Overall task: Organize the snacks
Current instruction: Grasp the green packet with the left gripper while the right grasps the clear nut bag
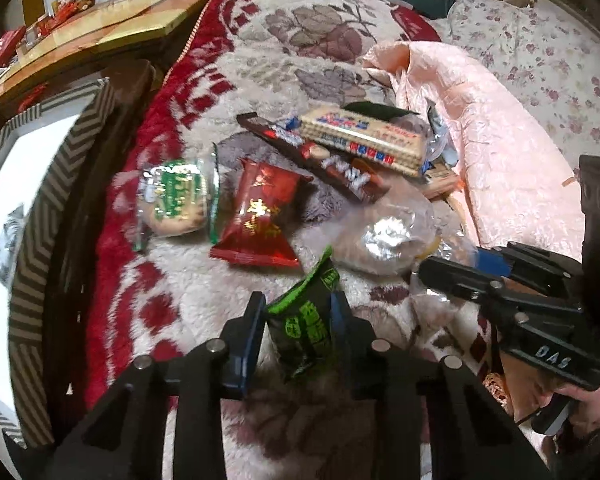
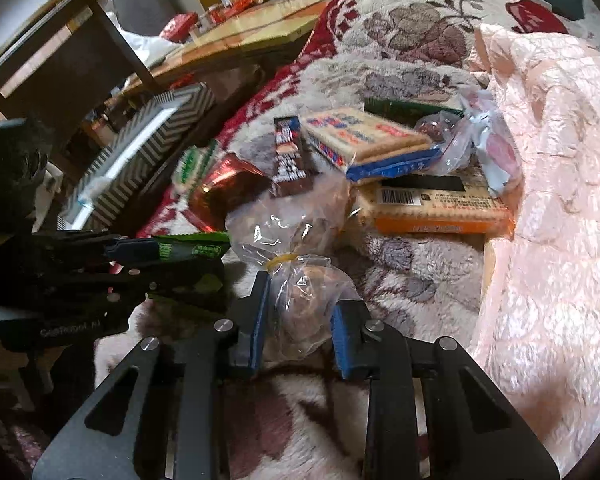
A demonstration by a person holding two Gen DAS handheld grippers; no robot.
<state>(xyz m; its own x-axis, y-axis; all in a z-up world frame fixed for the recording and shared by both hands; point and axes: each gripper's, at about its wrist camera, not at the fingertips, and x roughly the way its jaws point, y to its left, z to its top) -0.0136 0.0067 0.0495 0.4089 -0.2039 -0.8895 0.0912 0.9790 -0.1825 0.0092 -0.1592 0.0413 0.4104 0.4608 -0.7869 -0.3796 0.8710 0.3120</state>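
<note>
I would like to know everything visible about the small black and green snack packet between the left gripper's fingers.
The small black and green foil snack packet is a glossy pillow pouch, black with bright green printing and a crimped green upper edge. It stands roughly upright, slightly tilted, lifted above the fluffy white and red blanket. The left gripper is shut on it, its blue pads pressing both sides. The right wrist view shows the same packet edge-on.

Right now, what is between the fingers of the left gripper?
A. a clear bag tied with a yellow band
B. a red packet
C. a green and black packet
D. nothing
C: the left gripper is closed on the green and black packet, lifted above the blanket.
</note>
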